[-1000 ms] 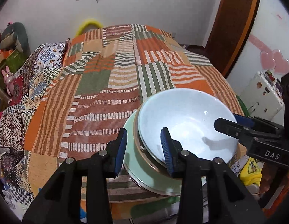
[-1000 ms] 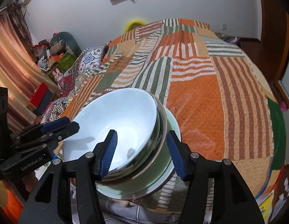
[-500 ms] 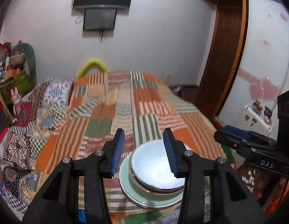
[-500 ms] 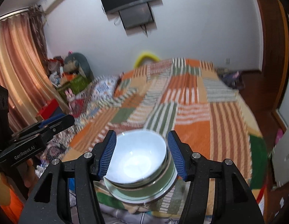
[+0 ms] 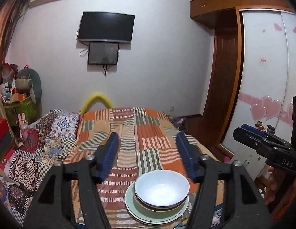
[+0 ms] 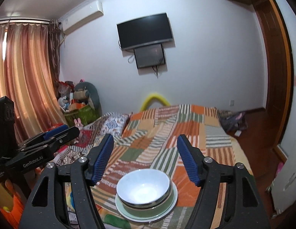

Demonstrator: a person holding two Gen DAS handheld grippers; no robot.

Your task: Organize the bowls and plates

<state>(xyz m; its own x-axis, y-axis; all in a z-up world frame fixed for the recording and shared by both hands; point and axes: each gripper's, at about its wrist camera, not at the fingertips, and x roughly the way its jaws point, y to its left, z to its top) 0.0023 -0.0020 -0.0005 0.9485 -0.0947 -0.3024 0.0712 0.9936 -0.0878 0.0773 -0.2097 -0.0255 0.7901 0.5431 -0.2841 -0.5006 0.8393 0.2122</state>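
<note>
A stack of dishes sits at the near edge of the bed: a white bowl nested in a green bowl on a pale green plate. The same white bowl, green bowl and plate show in the right wrist view. My left gripper is open and empty, held above and behind the stack. My right gripper is open and empty, also raised above the stack. Each gripper shows in the other's view, the right one and the left one.
The bed carries a patchwork cover with a patterned blanket on its left. A wardrobe stands on the right, toys and boxes on the left, curtains by the window. A TV hangs on the far wall.
Both grippers have pulled back and up from the stack, so the bowls look smaller and lower in view. Both sets of jaws have opened wider. The stack has not moved.
</note>
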